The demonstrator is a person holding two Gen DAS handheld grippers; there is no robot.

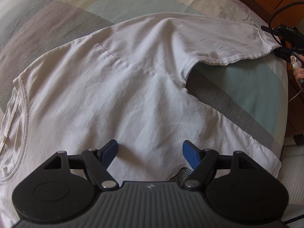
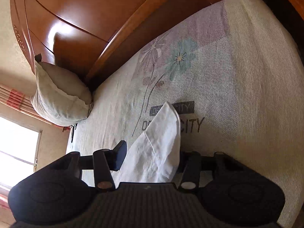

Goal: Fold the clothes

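A white T-shirt (image 1: 117, 95) lies spread on the bed, its collar (image 1: 17, 102) at the left and one sleeve (image 1: 228, 41) stretched to the far right. My left gripper (image 1: 150, 152) is open and empty, hovering just above the shirt's body. My right gripper (image 1: 285, 47) shows at the sleeve's cuff in the left wrist view. In the right wrist view the sleeve end (image 2: 161, 146) lies between the fingers of the right gripper (image 2: 152, 157), which stand well apart, with a gap between the left finger (image 2: 119, 155) and the cloth; the right finger is hidden behind the cloth.
The bed has a patterned sheet (image 2: 237, 76) with flowers and printed words. A pillow (image 2: 58, 93) leans on the wooden headboard (image 2: 85, 19). A window (image 2: 17, 148) is at the left. The bed's edge and floor (image 1: 292, 167) show at the right.
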